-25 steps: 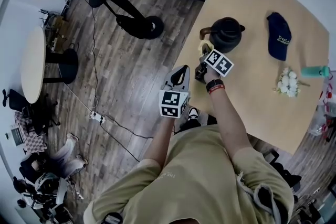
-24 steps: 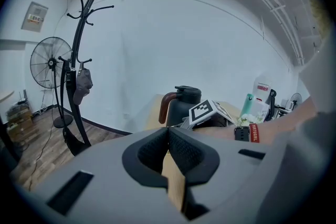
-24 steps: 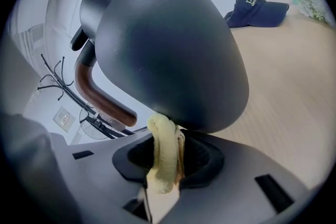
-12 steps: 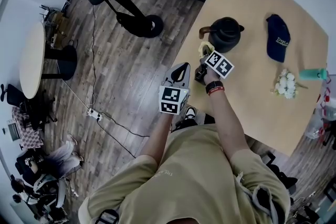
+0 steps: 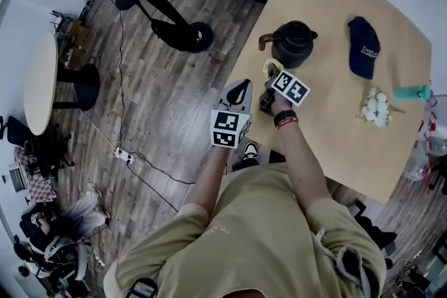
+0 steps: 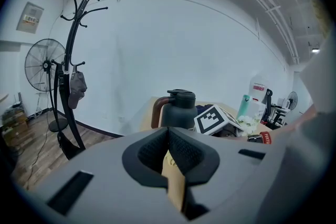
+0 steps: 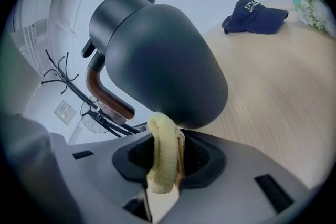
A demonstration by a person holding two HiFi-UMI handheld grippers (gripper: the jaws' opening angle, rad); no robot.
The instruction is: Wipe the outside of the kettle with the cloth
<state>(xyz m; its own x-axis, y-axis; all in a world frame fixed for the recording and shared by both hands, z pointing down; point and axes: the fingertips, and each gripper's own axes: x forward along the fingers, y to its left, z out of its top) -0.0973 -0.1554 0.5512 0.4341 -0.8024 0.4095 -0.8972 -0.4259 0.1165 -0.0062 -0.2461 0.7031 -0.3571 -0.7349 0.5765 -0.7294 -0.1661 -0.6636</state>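
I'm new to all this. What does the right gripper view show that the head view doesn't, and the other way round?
Only the right gripper view shows, close up, the right gripper with its jaws shut on the cloth, and the kettle looming large just behind it. Only the head view shows the person, the left gripper, the wooden floor and a small round table. Both show the kettle, the cloth, the dark cap and the light wooden table.
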